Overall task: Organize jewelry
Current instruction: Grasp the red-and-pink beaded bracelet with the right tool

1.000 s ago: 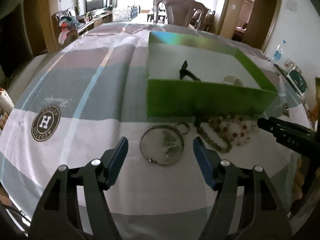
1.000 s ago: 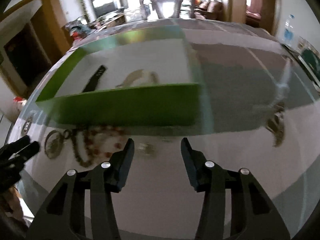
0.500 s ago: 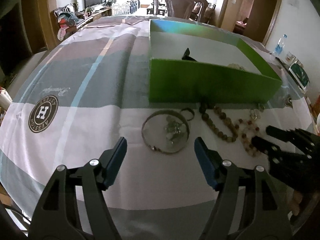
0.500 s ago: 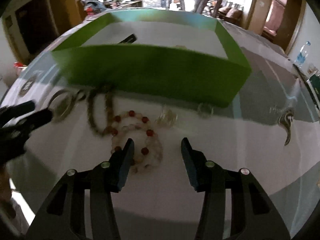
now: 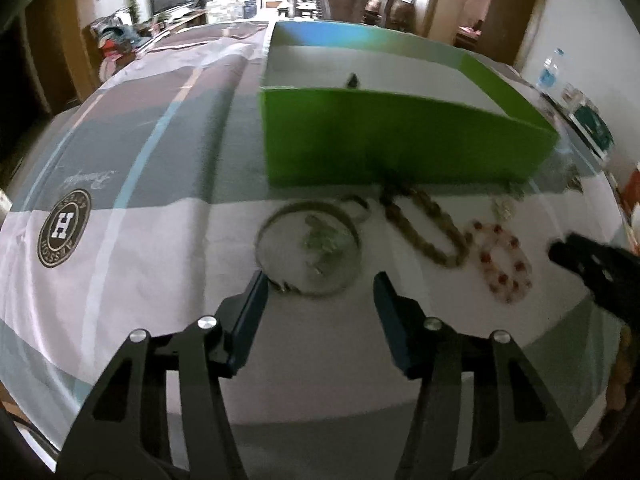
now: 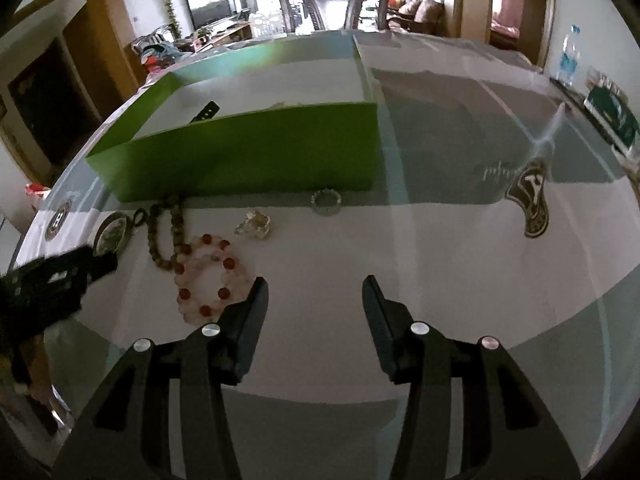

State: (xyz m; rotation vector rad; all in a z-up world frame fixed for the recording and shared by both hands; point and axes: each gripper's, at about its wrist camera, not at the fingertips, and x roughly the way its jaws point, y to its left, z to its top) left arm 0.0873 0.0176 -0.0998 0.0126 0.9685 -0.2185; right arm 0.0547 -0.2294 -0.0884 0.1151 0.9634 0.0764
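An open green box (image 5: 400, 140) (image 6: 248, 152) stands on the table with a black strap (image 6: 206, 111) inside. In front of it lie a metal bangle (image 5: 308, 248) around a small charm (image 5: 324, 244), a brown bead bracelet (image 5: 424, 228) (image 6: 164, 236), a pink and red bead bracelet (image 5: 504, 264) (image 6: 210, 280), a crystal piece (image 6: 254, 224) and a sparkly ring (image 6: 326, 202). My left gripper (image 5: 318, 284) is closing, with the bangle's near rim between its jaws and the pads not pressing on it. My right gripper (image 6: 314, 284) stands open over bare cloth, just right of the pink bracelet.
The striped tablecloth carries round logos (image 5: 64, 234) (image 6: 534, 200). A small dark ring (image 5: 360, 208) lies beside the bangle. A water bottle (image 6: 570, 56) and a green packet (image 6: 612, 116) sit at the far right edge. A carved chair (image 6: 334, 4) stands behind the table.
My left gripper's jaws have narrowed and come down closer to the bangle. The right gripper has shifted right, so the pink bracelet now lies left of its fingers.
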